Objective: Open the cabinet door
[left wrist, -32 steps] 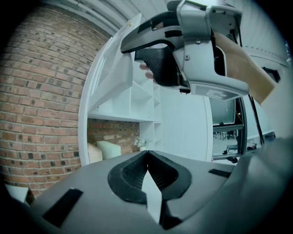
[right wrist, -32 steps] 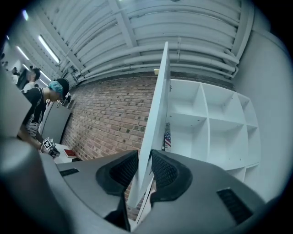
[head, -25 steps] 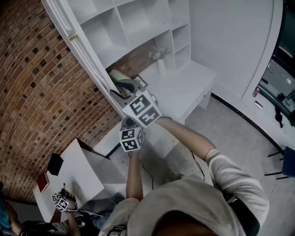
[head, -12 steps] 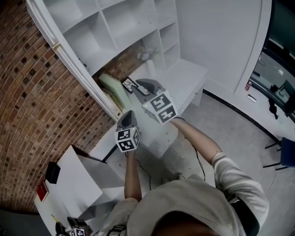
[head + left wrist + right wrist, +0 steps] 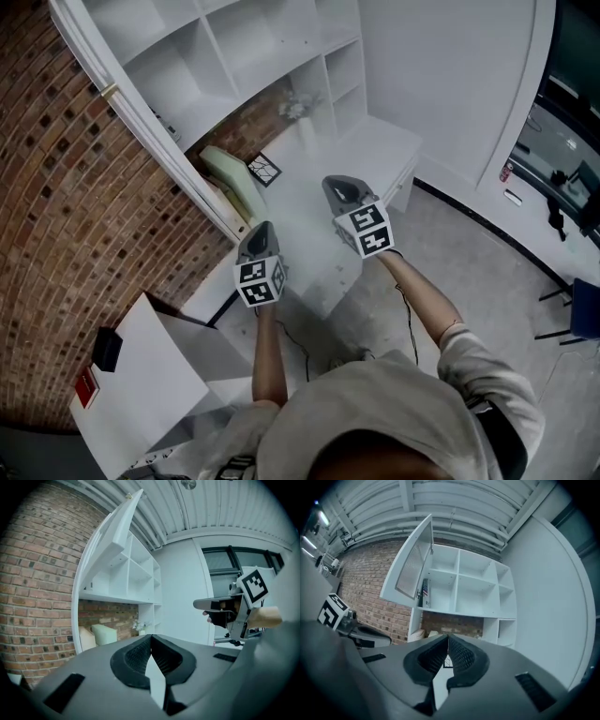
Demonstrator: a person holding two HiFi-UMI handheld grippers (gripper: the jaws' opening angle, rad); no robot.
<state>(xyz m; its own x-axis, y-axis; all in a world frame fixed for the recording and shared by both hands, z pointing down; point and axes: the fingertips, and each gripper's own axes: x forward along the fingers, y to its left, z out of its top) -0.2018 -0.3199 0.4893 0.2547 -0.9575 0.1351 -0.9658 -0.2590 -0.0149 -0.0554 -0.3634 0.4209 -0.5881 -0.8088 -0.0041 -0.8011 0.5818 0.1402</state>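
Cabinet door point(image 5: 141, 105): open. Right gripper point(image 5: 341, 187): drawn back, jaws just closed on nothing. Left gripper point(image 5: 262, 232): closed, empty. Task likely done.

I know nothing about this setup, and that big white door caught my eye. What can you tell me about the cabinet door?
The cabinet door is white, with a plain painted-looking frame around a panel that looks like a fine grille. It stands wide open, swung out from the white shelves toward the brick wall, and joins the shelf unit along its left side. A small brass-coloured fitting sits on its edge. Nothing touches it.
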